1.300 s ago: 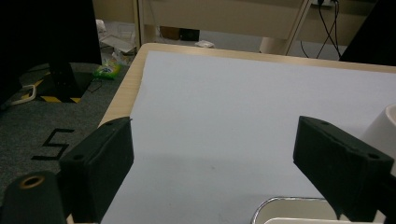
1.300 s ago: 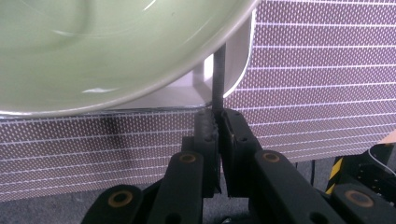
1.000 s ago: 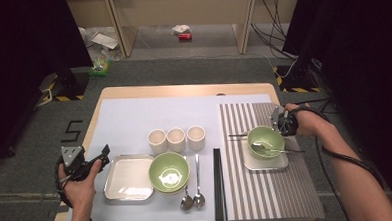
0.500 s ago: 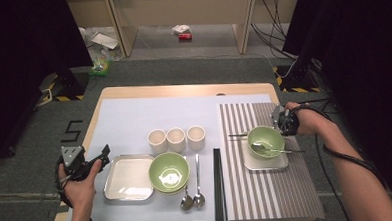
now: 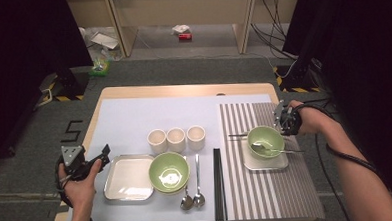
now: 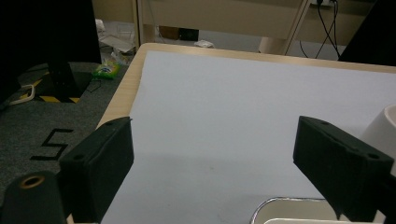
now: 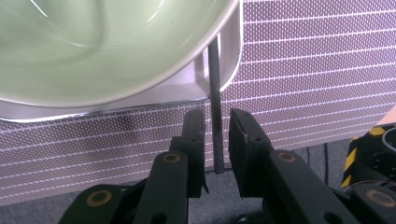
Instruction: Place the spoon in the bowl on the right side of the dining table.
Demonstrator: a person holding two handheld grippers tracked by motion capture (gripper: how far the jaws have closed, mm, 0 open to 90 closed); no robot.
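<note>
My right gripper is at the far right of a light green bowl that stands on a square metal plate on the striped mat. A spoon lies in the bowl. In the right gripper view a dark grey chopstick runs from under the bowl between the jaws of my right gripper. These jaws have just been opening, with a gap on each side of the stick. My left gripper stays by the table's front left corner. It is wide open with nothing in it.
Three white cups stand mid-table. In front of them are a square plate, a second green bowl, two spoons and a pair of black chopsticks. The striped mat covers the right part.
</note>
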